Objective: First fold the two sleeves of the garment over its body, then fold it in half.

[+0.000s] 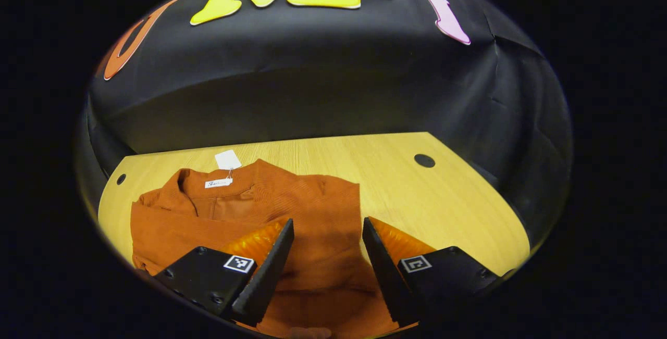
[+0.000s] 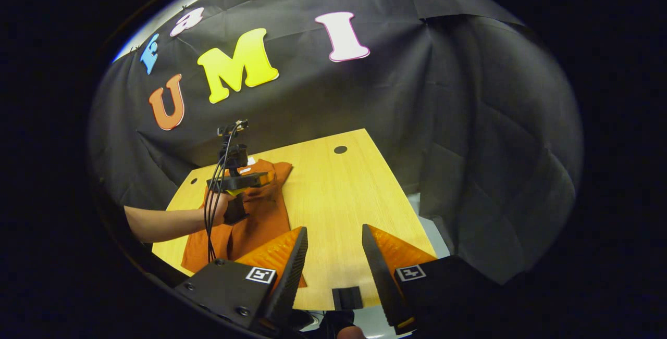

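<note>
Both jaws apart, empty. Rust-orange corduroy garment [image 1: 292, 214] lies on pale wooden tabletop [image 1: 443, 198], sleeves apparently folded in. Left gripper [image 1: 325, 255] hovers above; right gripper [image 2: 333, 261] well apart. Likely next: half-fold, needs hem grasp.

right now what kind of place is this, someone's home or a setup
Most likely a staged recording booth, not a home: black cloth wall draped behind, a bare wooden table with round holes, one orange garment with its tag on, and a hand holding camera-fitted tongs.

Left tool [image 1: 327, 229] black housing with screws, square coded markers, right tool [image 2: 333, 237] alike, black cables trailing.
</note>
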